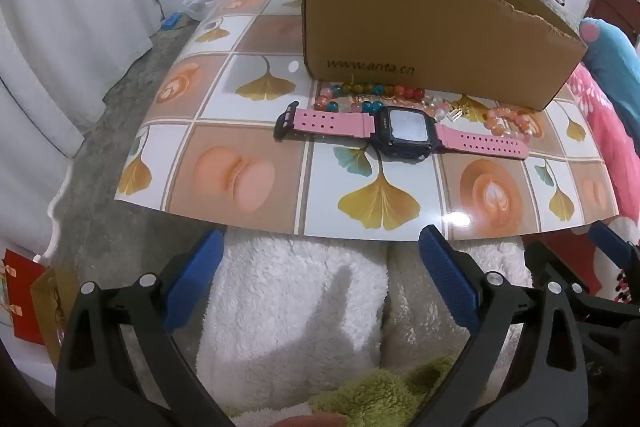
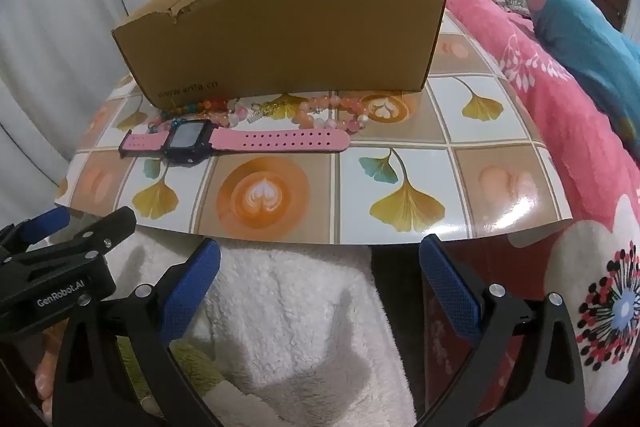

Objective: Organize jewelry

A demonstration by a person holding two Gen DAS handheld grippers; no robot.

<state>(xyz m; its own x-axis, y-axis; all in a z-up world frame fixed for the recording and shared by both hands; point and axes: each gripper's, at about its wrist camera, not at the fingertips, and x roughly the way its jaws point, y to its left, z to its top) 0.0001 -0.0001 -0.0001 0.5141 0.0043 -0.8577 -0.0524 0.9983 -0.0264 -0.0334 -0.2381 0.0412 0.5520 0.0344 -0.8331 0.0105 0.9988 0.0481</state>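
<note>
- My left gripper (image 1: 318, 281) is spread wide and holds nothing; it hangs over white fleece, short of the table's near edge.
- My right gripper (image 2: 320, 283) is just as wide and empty, beside the left one.
- The pink watch (image 1: 400, 133) lies flat across the patterned table (image 1: 248, 171), straps stretched left and right. I judge it light, with a hard case and bendy rubber straps. I'd pinch it across the case, where nothing flexes.
- Just behind it, against the box, lie the multicoloured bead bracelet (image 1: 368, 93) and the peach bead bracelet (image 1: 506, 121). They're limp, and the round, glossy beads look likely to roll or slip, so I'd close on a bunched part.
- The cardboard box (image 1: 432, 43) stands open-topped at the far side, probably where everything goes.
</note>
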